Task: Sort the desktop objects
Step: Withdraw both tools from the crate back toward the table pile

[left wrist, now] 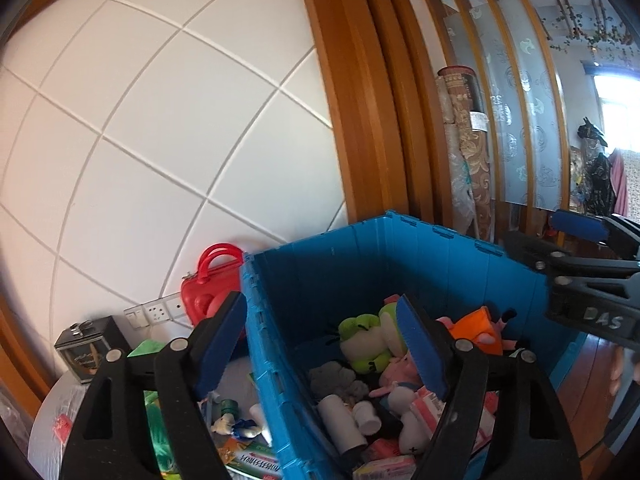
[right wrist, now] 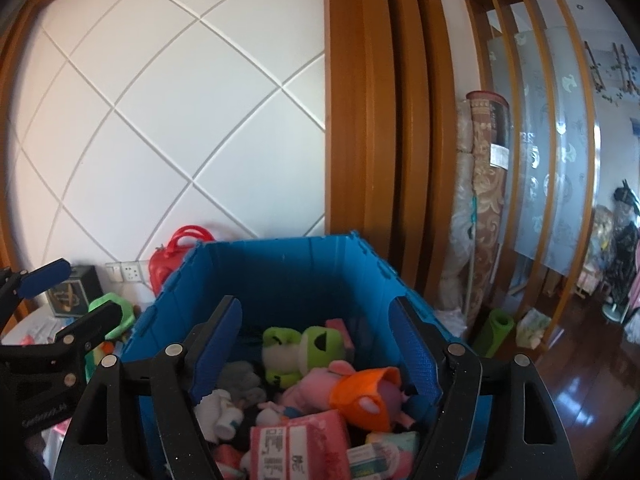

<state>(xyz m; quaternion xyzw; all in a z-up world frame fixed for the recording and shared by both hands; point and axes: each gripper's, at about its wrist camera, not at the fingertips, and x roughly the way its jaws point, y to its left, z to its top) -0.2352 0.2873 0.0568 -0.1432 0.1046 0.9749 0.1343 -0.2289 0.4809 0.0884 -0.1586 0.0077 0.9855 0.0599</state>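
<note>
A white wall (left wrist: 160, 128) crossed by diagonal grooves stands behind a table (left wrist: 52, 412), with a wooden door frame (left wrist: 360, 100) to its right. A blue crate (left wrist: 360, 264) stands beside the table, its open top facing up and its long walls running away from the cameras. Inside lies a jumble of things: one green frog plush (right wrist: 300, 346) on its side, one pink plush (right wrist: 316, 384) with an orange piece (right wrist: 366, 394) over it, one grey plush (right wrist: 240, 380), a white bottle (left wrist: 340, 420) lying with its long axis slanted toward the near wall, and pink packets (right wrist: 296, 444).

Both grippers hover over the crate, pointing slightly downward, side by side. The left gripper (left wrist: 324, 344) straddles the crate's left wall, jaws spread wide with nothing pinched. The right gripper (right wrist: 316, 344) hangs over the crate's interior, jaws likewise wide apart and empty.

On the table sit one red case (left wrist: 208, 288) with a handle against the wall, one dark box (left wrist: 88, 348), and scattered small items.
</note>
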